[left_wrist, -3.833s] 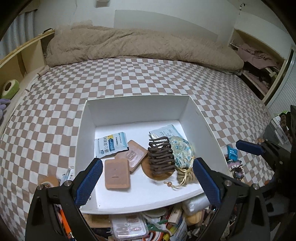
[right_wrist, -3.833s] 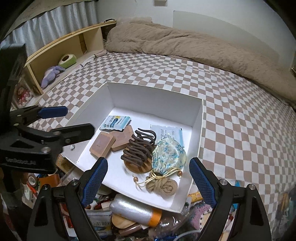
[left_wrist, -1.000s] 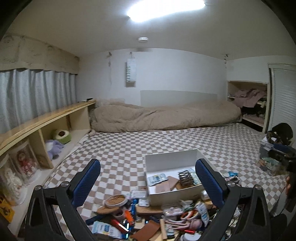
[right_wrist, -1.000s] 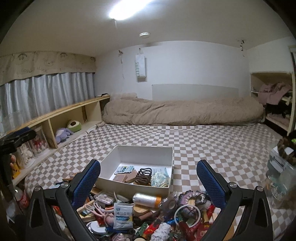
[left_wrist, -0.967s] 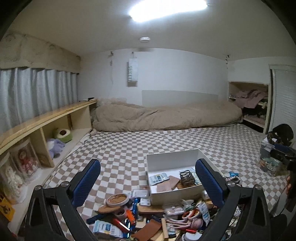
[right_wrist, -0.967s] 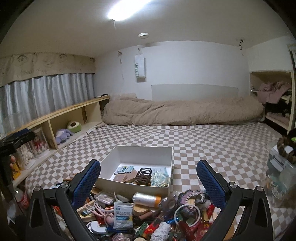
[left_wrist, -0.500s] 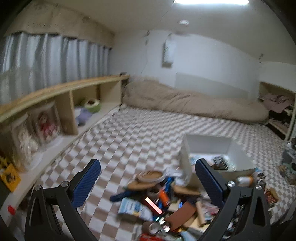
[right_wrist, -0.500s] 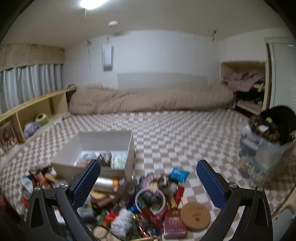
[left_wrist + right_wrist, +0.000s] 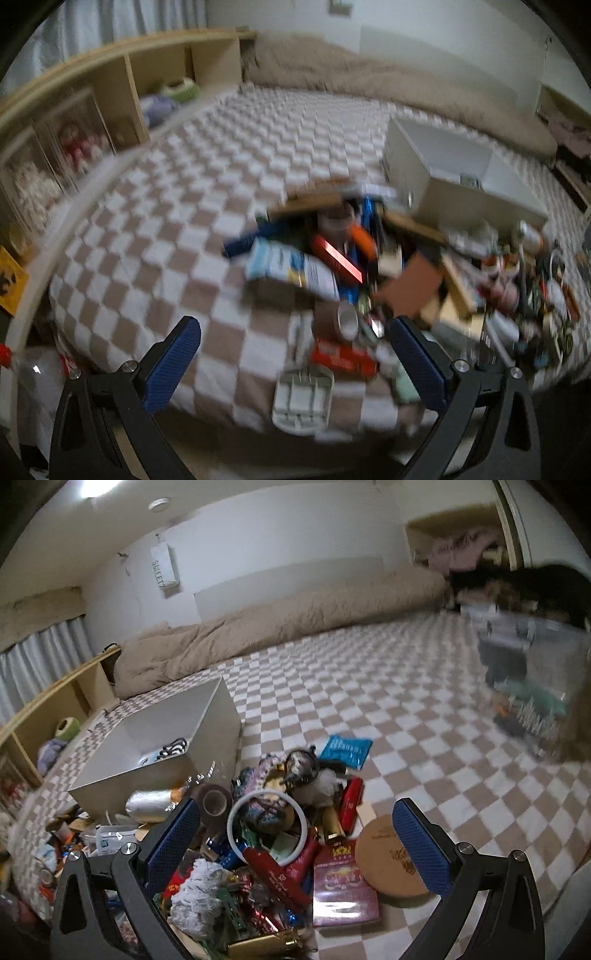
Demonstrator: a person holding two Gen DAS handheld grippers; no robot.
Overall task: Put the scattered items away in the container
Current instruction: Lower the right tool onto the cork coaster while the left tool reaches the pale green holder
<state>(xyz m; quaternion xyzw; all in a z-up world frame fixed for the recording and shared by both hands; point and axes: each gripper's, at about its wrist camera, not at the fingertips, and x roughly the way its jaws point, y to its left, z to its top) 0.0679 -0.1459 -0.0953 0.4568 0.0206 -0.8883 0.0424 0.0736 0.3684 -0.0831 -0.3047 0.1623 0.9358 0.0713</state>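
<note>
Box: white box (image 9: 162, 746) beyond the left finger of the right gripper, on the checked blanket (image 9: 369, 709).
Pile: clutter (image 9: 266, 834) between the fingers.
Left gripper (image 9: 295, 363): fingers spread, empty; blurred clutter (image 9: 369, 266) ahead.
Right gripper (image 9: 297, 845): spread, empty; white ring (image 9: 236, 843) and round wooden disc (image 9: 388, 864) between the fingers.

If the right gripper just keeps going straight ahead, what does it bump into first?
Most likely the white ring lying on top of the pile of clutter, since it sits right between the open right gripper fingers. The fisheye makes depth hard to judge, so the red things just below it might be touched first.
</note>
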